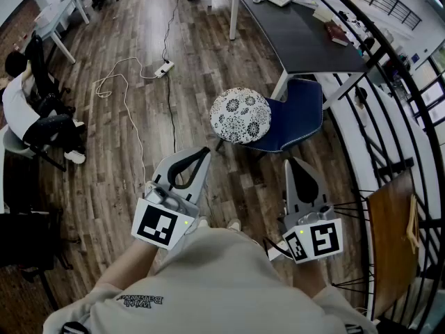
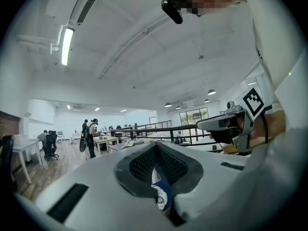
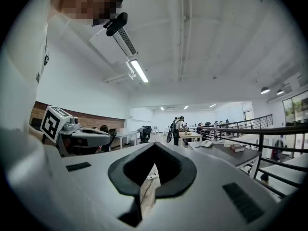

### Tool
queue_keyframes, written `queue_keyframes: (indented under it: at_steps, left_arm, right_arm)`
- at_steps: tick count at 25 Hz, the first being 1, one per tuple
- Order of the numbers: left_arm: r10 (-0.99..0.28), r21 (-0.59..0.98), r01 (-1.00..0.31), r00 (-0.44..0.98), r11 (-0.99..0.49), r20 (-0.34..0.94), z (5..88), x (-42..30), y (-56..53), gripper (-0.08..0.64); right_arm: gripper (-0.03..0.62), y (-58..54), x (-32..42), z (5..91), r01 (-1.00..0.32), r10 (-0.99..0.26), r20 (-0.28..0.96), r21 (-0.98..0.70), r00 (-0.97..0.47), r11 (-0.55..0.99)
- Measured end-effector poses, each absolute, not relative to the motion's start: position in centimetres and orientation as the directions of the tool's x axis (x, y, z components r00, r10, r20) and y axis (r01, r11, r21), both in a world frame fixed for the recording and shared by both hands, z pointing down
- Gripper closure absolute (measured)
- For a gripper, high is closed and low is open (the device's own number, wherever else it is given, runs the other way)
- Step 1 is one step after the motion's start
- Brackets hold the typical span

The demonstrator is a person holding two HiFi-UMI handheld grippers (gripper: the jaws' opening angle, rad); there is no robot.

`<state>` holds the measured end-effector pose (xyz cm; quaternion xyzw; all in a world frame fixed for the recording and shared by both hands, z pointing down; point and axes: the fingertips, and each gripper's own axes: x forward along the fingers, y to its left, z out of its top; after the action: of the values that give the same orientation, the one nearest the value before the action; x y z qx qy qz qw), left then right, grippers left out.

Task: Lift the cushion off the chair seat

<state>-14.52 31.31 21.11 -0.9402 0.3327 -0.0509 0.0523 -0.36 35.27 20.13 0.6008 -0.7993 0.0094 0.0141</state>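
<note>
Both claws hang just in front of the person's shirt. The left gripper and right gripper have jaws closed on nothing. Cushion lies untouched on the blue chair, well ahead. Step looks like the approach — next, reach forward and open the jaws at the cushion's sides.

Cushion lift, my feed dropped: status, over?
Left gripper and right gripper shut, empty, short of the chair. Cushion sits on it, untouched. Power strip on floor left of chair, not in the way.
</note>
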Motion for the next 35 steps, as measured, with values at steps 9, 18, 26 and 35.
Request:
queue_keyframes:
  at_steps: [9, 18, 26, 35]
  left_arm:
    - [-0.654, -0.126, -0.645, 0.756, -0.754, 0.045, 21.2, -13.9, 32.5, 0.555]
    - [-0.664, -0.156, -0.645, 0.729, -0.748, 0.167, 24.9, -12.6, 33.4, 0.555]
    - [-0.655, -0.128, -0.643, 0.735, -0.755, 0.174, 25.2, -10.6, 34.2, 0.555]
    - [-0.666, -0.133, -0.653, 0.724, -0.746, 0.180, 25.1, -8.0, 35.3, 0.555]
  right_arm:
    - [0.589, 36.5, 0.6, 21.0, -0.965, -0.965, 0.046, 0.018, -0.259, 0.260]
    - [0.589, 37.8, 1.2, 21.6, -0.961, -0.960, 0.051, 0.016, -0.274, 0.276]
    - [0.589, 38.8, 2.4, 22.0, -0.957, -0.956, 0.054, 0.016, -0.289, 0.291]
    - [0.589, 39.3, 5.0, 22.2, -0.956, -0.955, 0.036, -0.002, -0.295, 0.295]
